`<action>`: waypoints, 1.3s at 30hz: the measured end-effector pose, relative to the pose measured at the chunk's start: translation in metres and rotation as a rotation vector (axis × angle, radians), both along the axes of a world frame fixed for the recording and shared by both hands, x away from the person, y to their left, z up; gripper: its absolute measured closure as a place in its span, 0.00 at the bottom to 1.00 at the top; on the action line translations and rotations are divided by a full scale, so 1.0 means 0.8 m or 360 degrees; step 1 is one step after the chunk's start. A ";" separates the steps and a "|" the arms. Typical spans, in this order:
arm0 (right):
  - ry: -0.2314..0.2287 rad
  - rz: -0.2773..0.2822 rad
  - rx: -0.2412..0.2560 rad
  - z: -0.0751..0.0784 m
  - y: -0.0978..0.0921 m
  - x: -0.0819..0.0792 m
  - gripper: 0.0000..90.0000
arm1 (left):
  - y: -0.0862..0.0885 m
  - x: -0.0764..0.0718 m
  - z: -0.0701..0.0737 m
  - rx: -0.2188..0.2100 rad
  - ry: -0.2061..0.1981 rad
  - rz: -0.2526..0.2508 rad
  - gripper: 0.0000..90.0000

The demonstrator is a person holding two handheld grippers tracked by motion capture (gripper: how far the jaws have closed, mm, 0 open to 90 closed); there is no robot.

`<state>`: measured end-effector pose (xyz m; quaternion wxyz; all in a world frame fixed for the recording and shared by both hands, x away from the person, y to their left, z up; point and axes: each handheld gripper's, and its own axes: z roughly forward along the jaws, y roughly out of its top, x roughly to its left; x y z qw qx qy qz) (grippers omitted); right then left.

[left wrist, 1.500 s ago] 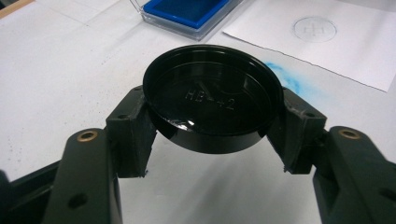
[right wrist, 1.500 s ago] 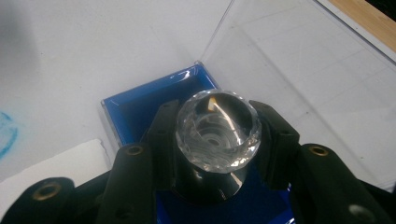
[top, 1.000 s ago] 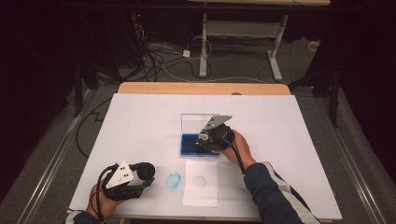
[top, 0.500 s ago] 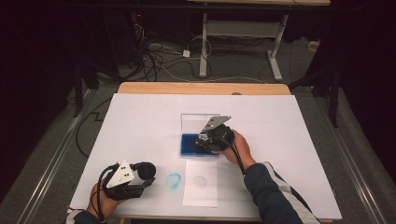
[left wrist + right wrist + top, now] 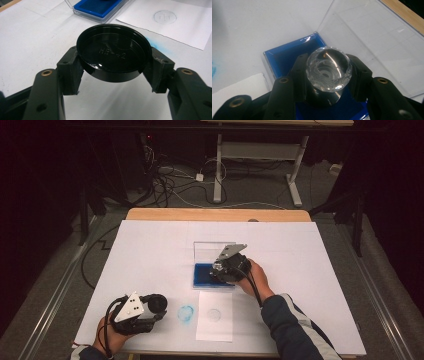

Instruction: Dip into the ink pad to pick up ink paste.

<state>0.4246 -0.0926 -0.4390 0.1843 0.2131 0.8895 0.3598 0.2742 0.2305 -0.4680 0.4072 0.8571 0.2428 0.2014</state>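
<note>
Your right gripper (image 5: 325, 75) is clenched on the clear faceted-top stamp with a black base (image 5: 328, 67), holding it upright over the blue ink pad in its clear hinged plastic case (image 5: 287, 56) at mid-table. Your left gripper (image 5: 113, 68) grips the round black plastic cap (image 5: 113, 51) by its rim with both jaws, near the table's front left, just beside a blue ink smear (image 5: 186, 312) and the white paper sheet bearing 1 faint round imprint (image 5: 215, 317).
</note>
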 end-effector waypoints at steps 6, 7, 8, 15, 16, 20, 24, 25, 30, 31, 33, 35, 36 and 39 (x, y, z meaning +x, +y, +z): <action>0.0006 -0.0011 0.0009 0.003 -0.004 -0.001 0.63 | -0.001 0.001 -0.001 0.0003 0.0005 0.0003 0.40; 0.0002 -0.0010 0.0016 0.004 -0.005 -0.001 0.63 | -0.001 0.001 -0.001 0.0000 0.0006 0.0004 0.40; -0.0001 -0.0015 0.0028 0.005 -0.007 -0.002 0.63 | -0.001 0.001 -0.001 0.0005 0.0008 0.0002 0.40; -0.0020 -0.0016 0.0096 0.019 -0.017 -0.005 0.63 | 0.000 0.002 -0.001 -0.0003 0.0009 0.0011 0.40; -0.0025 -0.0025 0.0114 0.022 -0.019 -0.006 0.63 | 0.000 0.002 -0.001 -0.0001 0.0008 0.0011 0.40; -0.0040 -0.0020 0.0160 0.033 -0.025 -0.010 0.63 | -0.001 0.002 -0.002 0.0004 0.0010 0.0006 0.40; -0.0049 -0.0009 0.0208 0.040 -0.031 -0.016 0.63 | -0.001 0.002 -0.002 0.0002 0.0005 0.0013 0.40; -0.0049 -0.0001 0.0227 0.042 -0.033 -0.018 0.63 | -0.001 0.002 -0.001 0.0008 0.0003 0.0013 0.40; -0.0078 0.0033 0.0287 0.050 -0.045 -0.033 0.63 | -0.001 0.002 -0.002 0.0008 0.0006 0.0020 0.40; -0.0089 0.0038 0.0298 0.051 -0.047 -0.037 0.63 | -0.001 0.002 -0.002 0.0009 0.0007 0.0020 0.40; -0.0094 0.0048 0.0318 0.053 -0.051 -0.043 0.63 | -0.002 0.002 -0.003 0.0010 0.0008 0.0020 0.40; -0.0110 0.0064 0.0326 0.053 -0.054 -0.049 0.63 | -0.003 0.002 -0.002 0.0014 0.0010 0.0017 0.40; -0.0110 0.0069 0.0325 0.053 -0.055 -0.053 0.63 | -0.003 0.002 -0.003 0.0011 0.0011 0.0017 0.40; -0.0114 0.0095 0.0307 0.052 -0.056 -0.060 0.63 | -0.005 0.002 -0.003 0.0020 0.0009 0.0011 0.40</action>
